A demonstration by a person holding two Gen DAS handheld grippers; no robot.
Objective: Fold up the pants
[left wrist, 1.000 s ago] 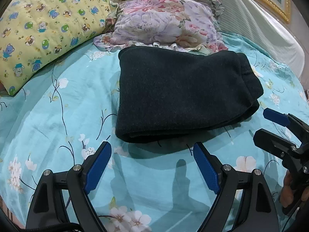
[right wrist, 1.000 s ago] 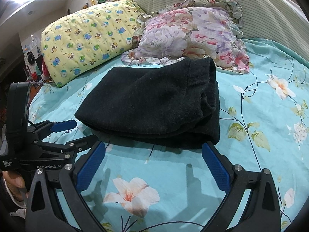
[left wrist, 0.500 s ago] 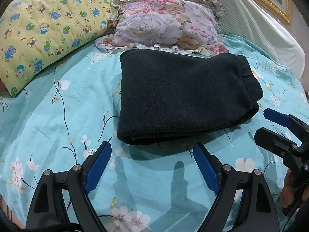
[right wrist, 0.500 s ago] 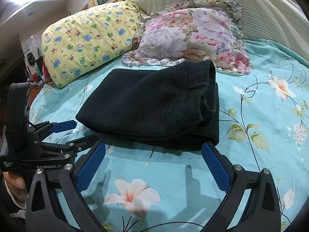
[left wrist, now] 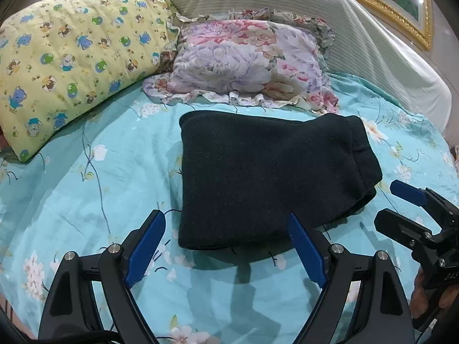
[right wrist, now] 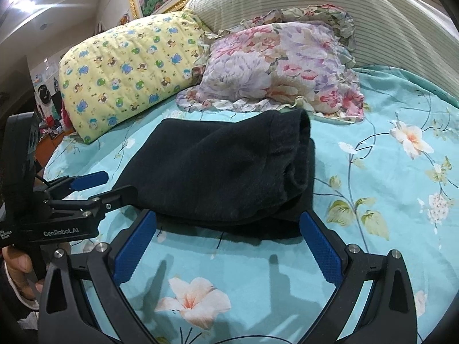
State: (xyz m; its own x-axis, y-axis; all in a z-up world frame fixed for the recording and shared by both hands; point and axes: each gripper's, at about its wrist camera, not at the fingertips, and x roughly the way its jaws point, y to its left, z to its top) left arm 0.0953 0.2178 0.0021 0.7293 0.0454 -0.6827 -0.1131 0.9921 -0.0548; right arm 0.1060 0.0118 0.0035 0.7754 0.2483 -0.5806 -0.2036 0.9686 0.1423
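Dark folded pants [left wrist: 266, 177] lie flat on the turquoise floral bedsheet [left wrist: 86, 186], in front of the pillows. My left gripper [left wrist: 225, 220] hovers open at their near edge, its blue pads [left wrist: 146, 243] wide apart and gripping nothing. To the right, my right gripper [left wrist: 391, 203] is also open, close to the pants' right corner. In the right wrist view the pants [right wrist: 218, 172] fill the middle. There my right gripper [right wrist: 228, 216] stands open just short of their thick folded end, and the left gripper [right wrist: 117, 185] is at the left.
A yellow pillow with cartoon animals [left wrist: 71, 66] and a ruffled floral pillow [left wrist: 246, 63] lie behind the pants, against a striped headboard cushion [left wrist: 287, 0]. A person's hand [right wrist: 17, 266] holds the left gripper. Bare sheet lies to the pants' right [right wrist: 387, 172].
Both grippers have edged slightly closer to the pants, whose near edge now sits lower in each view, level with the fingertips. Jaws stay as wide; the pants have not moved.
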